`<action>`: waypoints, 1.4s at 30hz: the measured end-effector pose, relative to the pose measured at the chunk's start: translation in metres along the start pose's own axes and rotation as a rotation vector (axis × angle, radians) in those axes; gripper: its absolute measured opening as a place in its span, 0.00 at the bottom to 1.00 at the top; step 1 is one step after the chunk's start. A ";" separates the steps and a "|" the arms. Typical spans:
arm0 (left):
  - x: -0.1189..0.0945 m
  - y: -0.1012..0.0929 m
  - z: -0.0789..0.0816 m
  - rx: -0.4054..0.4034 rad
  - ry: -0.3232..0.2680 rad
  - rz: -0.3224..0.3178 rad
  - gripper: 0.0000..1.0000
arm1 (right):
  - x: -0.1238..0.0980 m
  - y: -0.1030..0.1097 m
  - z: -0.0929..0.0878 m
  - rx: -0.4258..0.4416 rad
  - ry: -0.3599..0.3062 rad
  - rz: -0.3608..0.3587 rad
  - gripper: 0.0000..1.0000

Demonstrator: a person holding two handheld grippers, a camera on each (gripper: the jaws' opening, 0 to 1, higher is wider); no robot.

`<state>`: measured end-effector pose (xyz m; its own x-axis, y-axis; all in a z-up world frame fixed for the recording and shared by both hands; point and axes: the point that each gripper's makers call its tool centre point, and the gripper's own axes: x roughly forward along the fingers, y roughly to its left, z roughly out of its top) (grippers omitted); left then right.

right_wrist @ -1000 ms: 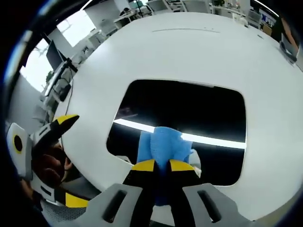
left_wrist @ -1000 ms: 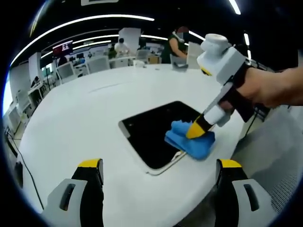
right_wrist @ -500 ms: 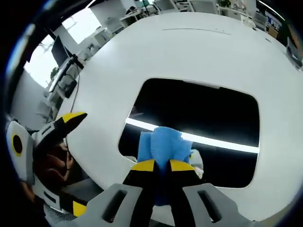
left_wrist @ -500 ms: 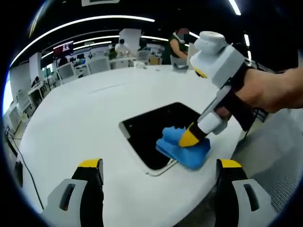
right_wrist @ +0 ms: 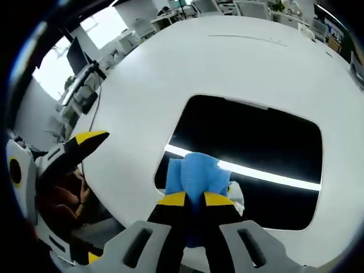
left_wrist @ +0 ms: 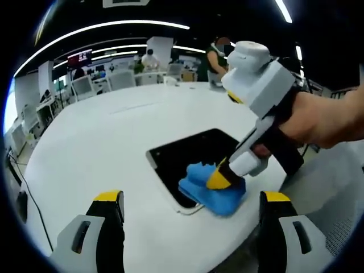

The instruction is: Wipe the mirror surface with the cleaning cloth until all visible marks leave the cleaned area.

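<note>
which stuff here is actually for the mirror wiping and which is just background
For the job:
- mirror, lying flat on the white table
- blue cleaning cloth, pressed on the mirror's near corner
- right gripper, shut on the cloth
- left gripper, open and holding nothing

Just background:
- office chairs and desks beyond the table
- people at the far end of the room

The left hand-held gripper (left_wrist: 190, 207) rises from the bottom of its view with yellow-tipped jaws spread wide apart over the white counter (left_wrist: 85, 153), holding nothing. Ahead lies the dark mirror (left_wrist: 190, 156). From the right, a person's hand (left_wrist: 324, 122) brings in the right hand-held gripper (left_wrist: 219, 179), its yellow tips pinching the blue cleaning cloth (left_wrist: 210, 190) against the mirror's near corner.
</note>
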<state>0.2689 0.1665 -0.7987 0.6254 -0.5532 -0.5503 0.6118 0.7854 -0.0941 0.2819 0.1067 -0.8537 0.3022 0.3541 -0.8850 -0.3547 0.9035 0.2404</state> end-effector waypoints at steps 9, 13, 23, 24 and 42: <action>-0.017 0.029 0.002 -0.011 -0.010 0.032 0.99 | 0.004 0.010 0.003 -0.006 -0.005 0.015 0.04; -0.024 0.054 -0.011 -0.035 0.009 0.070 0.99 | 0.006 0.017 0.005 -0.014 -0.007 0.019 0.04; -0.037 0.074 -0.013 -0.076 -0.007 0.104 0.99 | 0.011 0.029 0.010 -0.036 -0.005 0.025 0.04; -0.037 0.074 -0.013 -0.077 -0.009 0.104 0.99 | 0.011 0.029 0.011 -0.032 -0.008 0.026 0.04; -0.035 0.075 -0.014 -0.121 -0.018 0.107 0.99 | 0.011 0.028 0.011 -0.035 -0.005 0.037 0.04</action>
<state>0.2862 0.2487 -0.7983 0.6929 -0.4688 -0.5478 0.4790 0.8672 -0.1361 0.2849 0.1388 -0.8527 0.2929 0.3887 -0.8735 -0.3968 0.8807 0.2589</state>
